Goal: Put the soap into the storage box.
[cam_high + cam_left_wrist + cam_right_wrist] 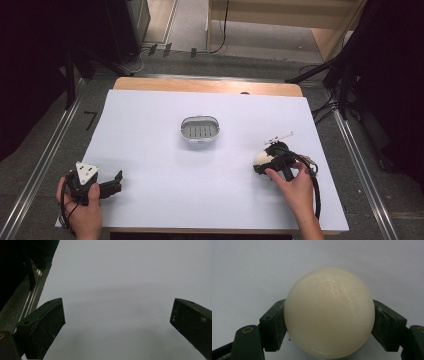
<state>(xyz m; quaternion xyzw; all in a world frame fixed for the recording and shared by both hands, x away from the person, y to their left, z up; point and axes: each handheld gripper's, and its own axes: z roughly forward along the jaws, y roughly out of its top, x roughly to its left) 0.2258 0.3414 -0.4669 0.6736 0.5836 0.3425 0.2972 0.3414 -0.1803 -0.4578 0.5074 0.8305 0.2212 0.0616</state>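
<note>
A cream-white rounded soap (329,312) sits on the white table sheet (160,160) at the right. My right gripper (329,326) is shut on it, one black pad (274,325) pressed against each side. In the high view that gripper (263,161) lies low on the table around the soap (260,156), with a hand behind it. A grey oval soap dish (200,118) with a slotted floor stands empty at the table's middle. My left gripper (118,181) rests at the front left, and its jaws (117,320) stand wide open over bare sheet.
A wooden strip (207,86) edges the table at the back. Metal rails (47,155) run along the left and right sides, with dark stands and cables on the floor beyond. A thin white rod (281,136) lies just behind the right gripper.
</note>
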